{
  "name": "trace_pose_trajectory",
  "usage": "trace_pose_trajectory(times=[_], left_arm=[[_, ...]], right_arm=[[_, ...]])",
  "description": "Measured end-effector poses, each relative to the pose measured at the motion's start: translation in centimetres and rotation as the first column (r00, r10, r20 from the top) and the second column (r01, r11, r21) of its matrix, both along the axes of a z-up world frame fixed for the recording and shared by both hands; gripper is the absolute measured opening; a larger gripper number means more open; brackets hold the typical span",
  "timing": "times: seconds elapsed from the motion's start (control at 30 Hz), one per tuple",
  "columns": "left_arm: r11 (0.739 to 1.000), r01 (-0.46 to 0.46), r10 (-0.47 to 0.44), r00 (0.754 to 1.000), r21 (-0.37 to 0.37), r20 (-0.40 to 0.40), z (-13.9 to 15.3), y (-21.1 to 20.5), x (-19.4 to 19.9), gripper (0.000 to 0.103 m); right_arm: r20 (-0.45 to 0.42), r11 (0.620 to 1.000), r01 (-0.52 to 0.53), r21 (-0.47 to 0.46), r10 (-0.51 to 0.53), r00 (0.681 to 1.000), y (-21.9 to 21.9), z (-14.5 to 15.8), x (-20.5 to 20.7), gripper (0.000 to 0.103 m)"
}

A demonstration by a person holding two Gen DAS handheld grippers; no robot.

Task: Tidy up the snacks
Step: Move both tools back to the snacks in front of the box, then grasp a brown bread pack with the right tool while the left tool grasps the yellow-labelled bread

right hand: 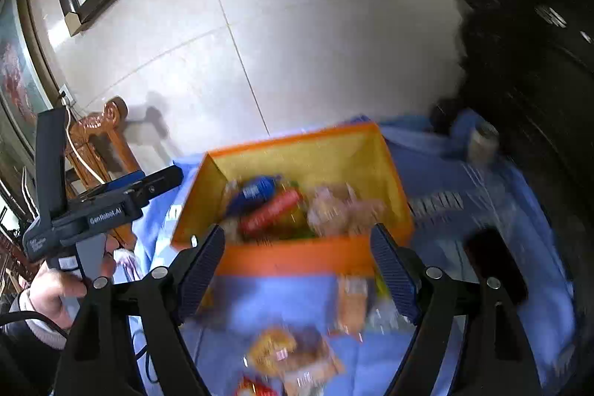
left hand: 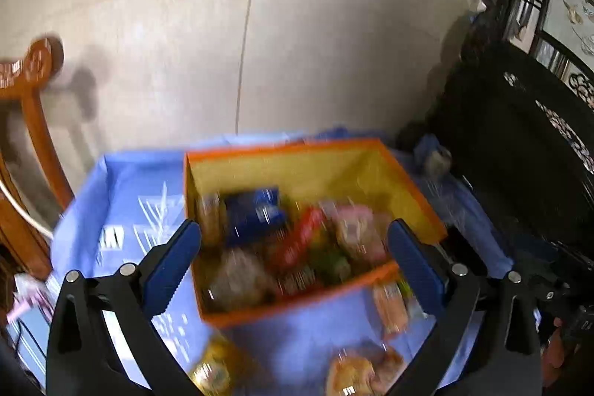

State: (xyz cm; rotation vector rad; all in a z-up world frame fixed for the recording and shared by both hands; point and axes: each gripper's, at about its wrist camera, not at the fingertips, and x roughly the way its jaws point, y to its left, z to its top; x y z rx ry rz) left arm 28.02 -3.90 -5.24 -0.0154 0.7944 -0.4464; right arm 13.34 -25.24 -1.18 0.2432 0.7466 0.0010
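An orange box [left hand: 304, 310] with a yellow lining stands on a blue cloth [left hand: 122, 180] and holds several snack packs, among them a blue one [left hand: 256, 210] and a red one [left hand: 300, 240]. It also shows in the right wrist view [right hand: 297, 257]. Loose snack packs [left hand: 389, 307] lie on the cloth in front of the box, and in the right wrist view [right hand: 286, 351]. My left gripper [left hand: 293, 270] is open and empty above the box. My right gripper [right hand: 297, 273] is open and empty above the box's near wall. The left gripper is seen from the side in the right wrist view [right hand: 141, 188]. Both views are blurred.
A carved wooden chair [left hand: 33, 114] stands left of the table. Dark carved furniture [left hand: 519, 151] is at the right. A can [right hand: 482, 140] and a black phone [right hand: 497, 262] lie on the cloth to the right. The tiled floor [left hand: 260, 25] lies beyond.
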Motion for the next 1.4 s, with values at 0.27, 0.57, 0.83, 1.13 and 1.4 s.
trace_pose_trajectory(times=[0.27,0.57,0.83,1.13,1.4], left_arm=[[0.997,0.071,-0.071,0.997,-0.016,-0.028,-1.5,-0.3,-5.4,0.099],[1.0,0.006,-0.007,0.999,-0.024,-0.04,-1.1,3.2,-10.2,0.099],[0.999,-0.014,0.017,0.998,0.045,-0.067,-2.6,5.3,-12.9,0.099],[0.983,-0.134,0.148,0.983,0.128,-0.111,-4.2,4.2,-16.5,0.099],[0.965,-0.173,0.203,0.969,0.199,-0.142,-6.6,1.2,-17.5,0.099]], right_arm=[[-0.025,0.994,0.104,-0.035,-0.105,0.994,-3.7,0.7,-7.7,0.082],[0.058,0.996,0.085,0.015,-0.086,0.995,-3.6,1.2,-7.9,0.083],[-0.071,0.997,-0.075,-0.019,0.073,0.995,0.9,-4.0,-9.7,0.083],[-0.165,0.914,-0.403,-0.046,0.391,0.905,3.1,-13.3,-5.7,0.083],[-0.226,0.837,-0.547,-0.006,0.531,0.816,2.6,-18.9,-0.6,0.083]])
